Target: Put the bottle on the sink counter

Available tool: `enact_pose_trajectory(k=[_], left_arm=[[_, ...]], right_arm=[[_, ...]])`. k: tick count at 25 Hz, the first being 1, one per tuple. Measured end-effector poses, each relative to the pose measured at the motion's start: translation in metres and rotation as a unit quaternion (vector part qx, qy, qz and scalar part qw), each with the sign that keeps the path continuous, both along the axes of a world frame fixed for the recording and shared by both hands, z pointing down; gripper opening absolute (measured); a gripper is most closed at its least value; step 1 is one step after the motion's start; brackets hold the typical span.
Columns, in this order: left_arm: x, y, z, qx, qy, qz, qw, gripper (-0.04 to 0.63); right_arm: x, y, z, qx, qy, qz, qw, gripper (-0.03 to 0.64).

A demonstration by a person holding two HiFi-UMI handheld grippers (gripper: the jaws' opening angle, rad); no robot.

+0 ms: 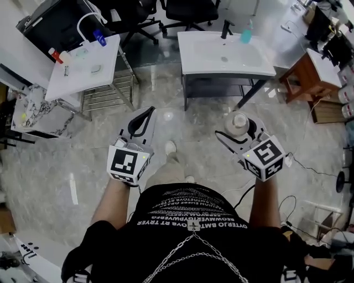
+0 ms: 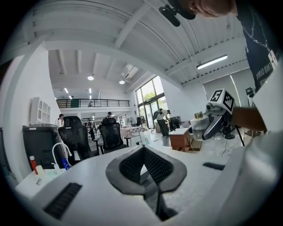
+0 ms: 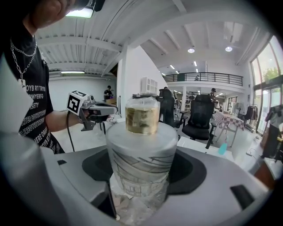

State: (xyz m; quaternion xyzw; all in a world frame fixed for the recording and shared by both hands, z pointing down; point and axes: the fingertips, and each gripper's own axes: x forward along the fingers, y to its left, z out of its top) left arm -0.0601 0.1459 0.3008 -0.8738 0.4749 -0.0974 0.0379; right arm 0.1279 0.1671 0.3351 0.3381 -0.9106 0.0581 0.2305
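A frosted bottle (image 3: 141,154) with a gold cap stands upright between the jaws of my right gripper (image 3: 141,174), and the pads press its sides. In the head view the bottle (image 1: 239,122) and right gripper (image 1: 240,128) hang over the floor, in front of the white sink counter (image 1: 204,61). My left gripper (image 1: 150,111) is held level at the left with nothing in it. In its own view the left gripper (image 2: 143,152) has its pads meeting at the tips. The bottle (image 2: 200,127) shows at that view's right.
A teal bottle (image 1: 246,35) and a black faucet (image 1: 225,29) stand at the back of the sink counter. A white table (image 1: 74,77) with small items is at the left, a wooden cabinet (image 1: 310,77) at the right. Black office chairs (image 1: 188,11) stand behind; cables (image 1: 321,168) lie on the floor.
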Motion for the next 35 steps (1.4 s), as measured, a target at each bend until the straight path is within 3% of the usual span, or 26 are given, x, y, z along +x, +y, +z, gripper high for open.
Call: enact_pose_trajectory(k=[18, 24, 29, 35], left_arm=[[0.002, -0.191, -0.01, 0.013, 0.01, 0.051, 0.9986, 0.005], [-0.021, -0.25, -0.006, 0.008, 0.008, 0.055, 0.9984, 0.006], [-0.047, -0.291, -0.016, 0.025, 0.01, 0.056, 0.9981, 0.005], [-0.076, -0.321, -0.015, 0.027, 0.018, 0.035, 0.9989, 0.005]], right_arm=[[-0.025, -0.172, -0.01, -0.003, 0.012, 0.02, 1.0, 0.333], [-0.046, -0.231, -0.014, 0.004, 0.008, 0.037, 0.999, 0.333], [-0.064, -0.274, -0.026, 0.026, 0.005, 0.049, 0.998, 0.333], [-0.074, -0.31, -0.014, 0.022, 0.001, 0.053, 0.998, 0.333]])
